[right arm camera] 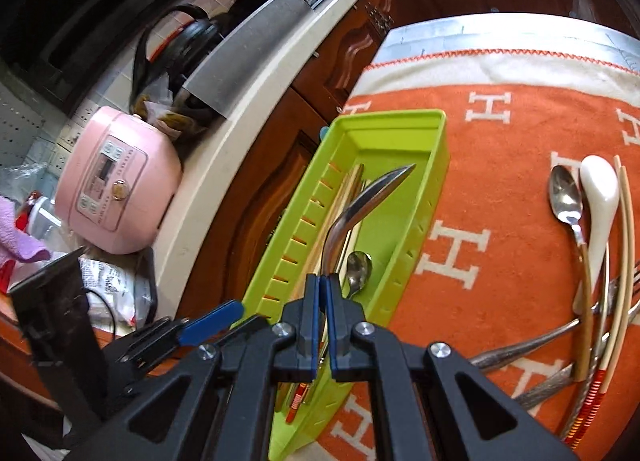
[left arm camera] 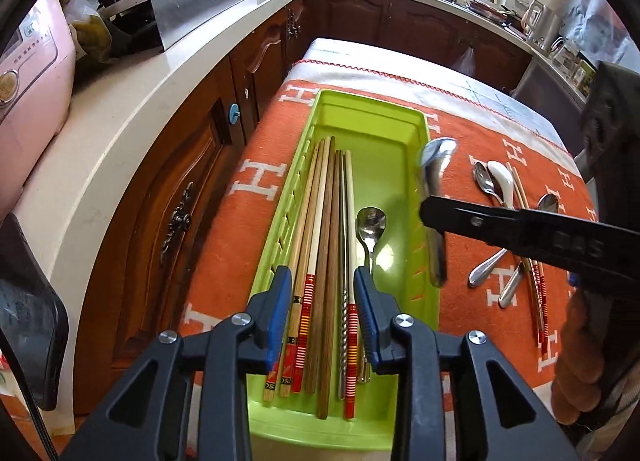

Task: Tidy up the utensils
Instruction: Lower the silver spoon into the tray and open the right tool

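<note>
A green plastic tray (left arm camera: 384,129) lies on the orange cloth and holds several chopsticks (left arm camera: 320,261) and a small metal spoon (left arm camera: 370,227). My left gripper (left arm camera: 322,317) is open and empty, low over the tray's near end, its fingers either side of the chopsticks. My right gripper (right arm camera: 322,301) is shut on a large metal spoon (right arm camera: 360,205), held by its handle above the tray (right arm camera: 436,165). In the left wrist view that spoon (left arm camera: 434,181) hangs over the tray's right wall.
More utensils lie on the cloth to the right: a white ceramic spoon (right arm camera: 598,197), a metal spoon (right arm camera: 564,193), chopsticks (right arm camera: 624,245). A counter with a pink rice cooker (right arm camera: 116,189) and wooden cabinets (left arm camera: 192,165) runs along the left.
</note>
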